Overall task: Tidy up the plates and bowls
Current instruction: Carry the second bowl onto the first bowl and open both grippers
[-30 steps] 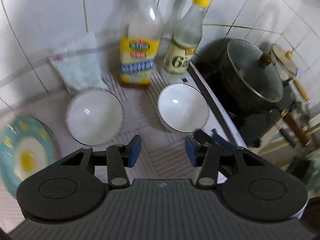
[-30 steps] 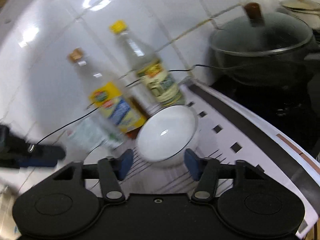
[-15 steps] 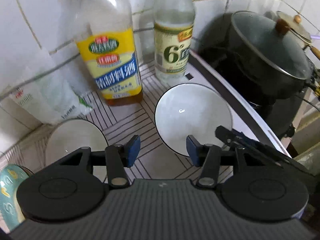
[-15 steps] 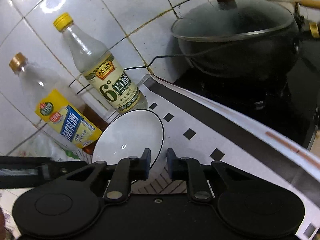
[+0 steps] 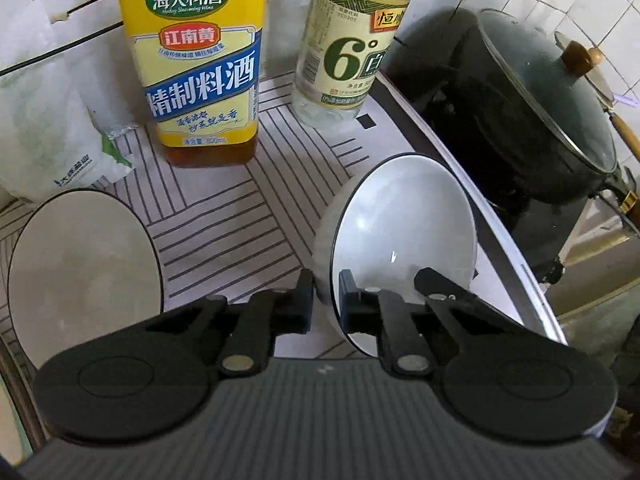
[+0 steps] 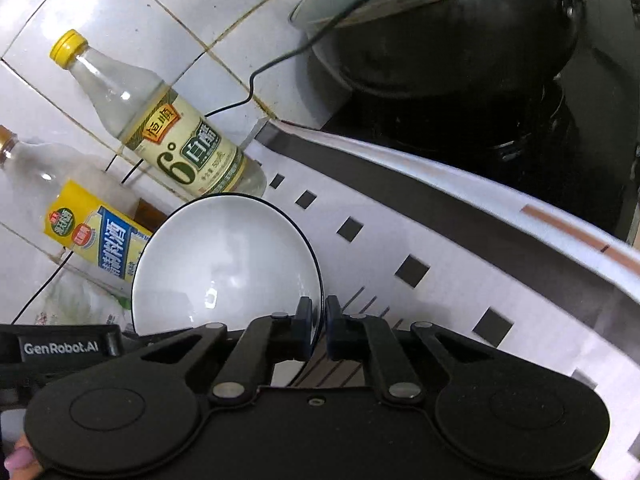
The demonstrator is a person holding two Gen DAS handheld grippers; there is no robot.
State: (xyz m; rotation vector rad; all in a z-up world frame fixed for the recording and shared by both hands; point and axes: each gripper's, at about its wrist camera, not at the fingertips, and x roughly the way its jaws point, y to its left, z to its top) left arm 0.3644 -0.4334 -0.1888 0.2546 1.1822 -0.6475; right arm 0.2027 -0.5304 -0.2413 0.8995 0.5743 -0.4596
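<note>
The left gripper pinches the rim of a white bowl, 1 finger outside the wall, 1 inside. The right gripper is pressed onto the same bowl, its 2 fingers clamping the rim at 4 o'clock. The bowl sits tilted over the striped counter. At 9 o'clock in the left view lies a second white bowl. At 12 o'clock stand a yellow-labelled bottle and a clear bottle; at 2 o'clock, a dark lidded pot.
</note>
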